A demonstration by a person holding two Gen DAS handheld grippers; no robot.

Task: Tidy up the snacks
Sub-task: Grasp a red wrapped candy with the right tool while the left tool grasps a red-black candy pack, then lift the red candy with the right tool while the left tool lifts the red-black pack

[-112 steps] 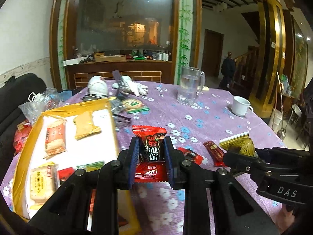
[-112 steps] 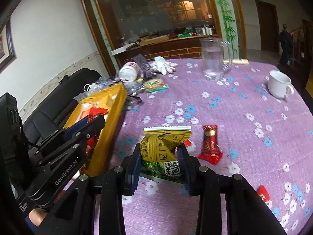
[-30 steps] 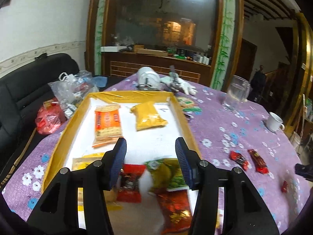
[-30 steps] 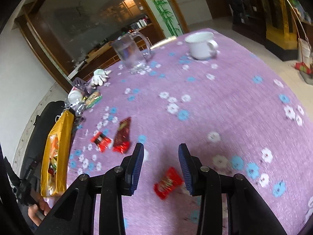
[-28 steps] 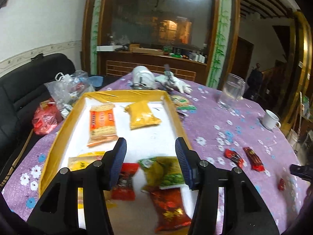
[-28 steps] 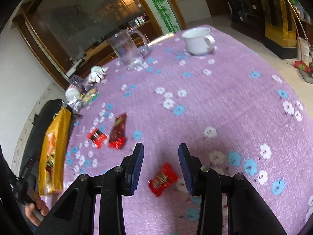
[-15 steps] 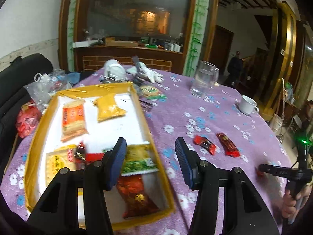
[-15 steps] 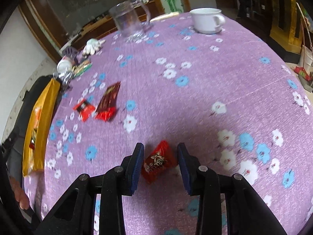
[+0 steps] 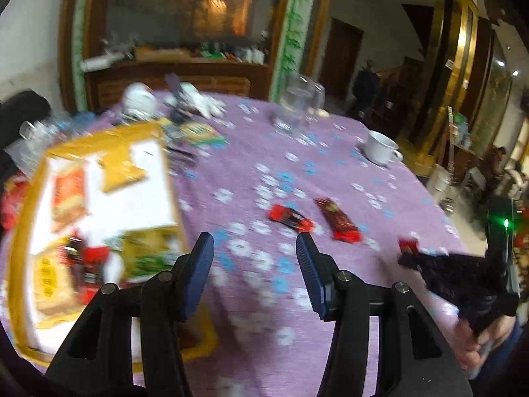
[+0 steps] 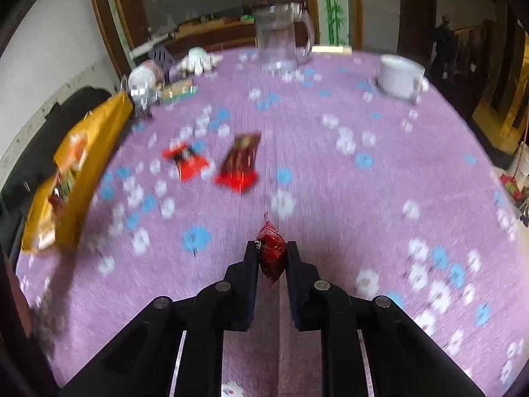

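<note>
Right claw has just closed, pinching a small red candy above the tabletop. Left claw half open, empty, over bare cloth beside the box edge. Two red bars farther out, free room around. Writing blurred, unreadable.

No print is legible — wrappers and labels blur out.

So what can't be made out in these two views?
- Left wrist view: print on the snacks in the yellow tray, smeared by motion blur.
- Left wrist view: right gripper, a dark blur; its fingers unreadable.
- Right wrist view: label on the small red candy, covered at the sides by the fingers.
- Right wrist view: tray contents, seen edge-on behind its wall.
</note>
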